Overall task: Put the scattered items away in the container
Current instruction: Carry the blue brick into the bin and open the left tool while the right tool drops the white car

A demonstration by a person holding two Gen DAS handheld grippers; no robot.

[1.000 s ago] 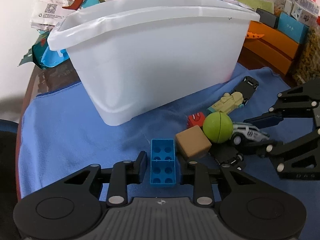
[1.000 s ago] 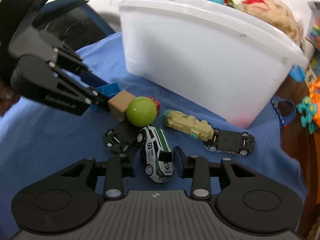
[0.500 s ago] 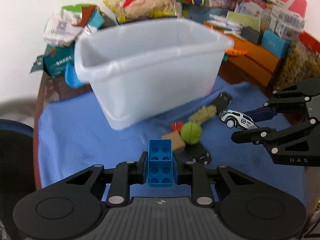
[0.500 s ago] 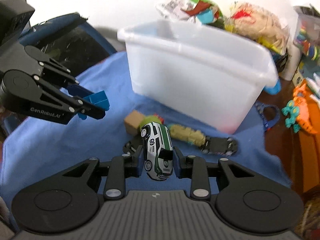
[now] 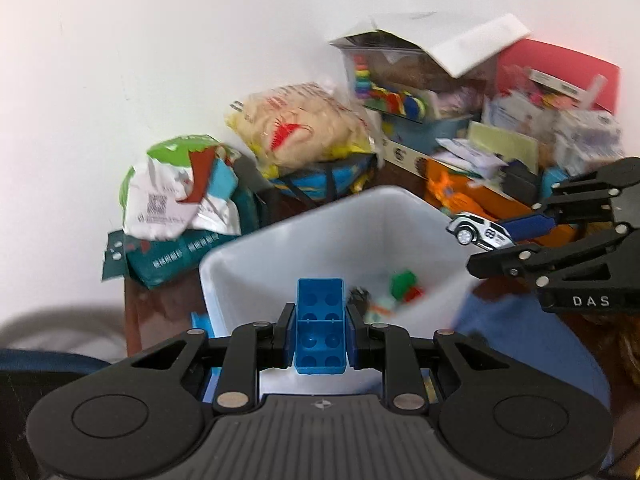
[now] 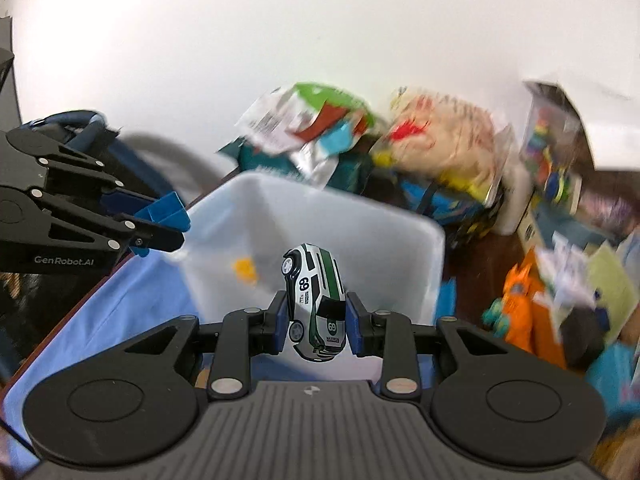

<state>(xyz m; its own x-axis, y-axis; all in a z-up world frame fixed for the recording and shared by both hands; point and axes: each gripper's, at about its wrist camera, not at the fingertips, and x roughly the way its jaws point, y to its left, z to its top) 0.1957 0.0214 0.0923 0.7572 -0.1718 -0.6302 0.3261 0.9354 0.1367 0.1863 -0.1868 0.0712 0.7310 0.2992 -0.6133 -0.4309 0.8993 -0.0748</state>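
Observation:
My left gripper point(image 5: 319, 336) is shut on a blue building brick point(image 5: 320, 326) and holds it over the near rim of the white plastic bin point(image 5: 280, 248). My right gripper point(image 6: 317, 320) is shut on a white and green toy car point(image 6: 316, 300) above the bin point(image 6: 360, 224). In the left wrist view the right gripper point(image 5: 516, 236) with the car point(image 5: 478, 230) hangs at the bin's right edge. In the right wrist view the left gripper point(image 6: 160, 228) with the brick point(image 6: 164, 210) is at the bin's left edge. Small toys lie inside the bin point(image 5: 404, 286).
Snack bags point(image 5: 304, 128) and packets point(image 5: 176, 188) are piled behind the bin against the white wall. Boxes and toys point(image 5: 520, 140) crowd the right side. An orange toy figure point(image 6: 516, 300) stands right of the bin. The blue cloth point(image 6: 120, 312) covers the table.
Both grippers have risen from the cloth and now hold the brick and the car above the bin's opening. The toys left on the cloth have dropped out of view.

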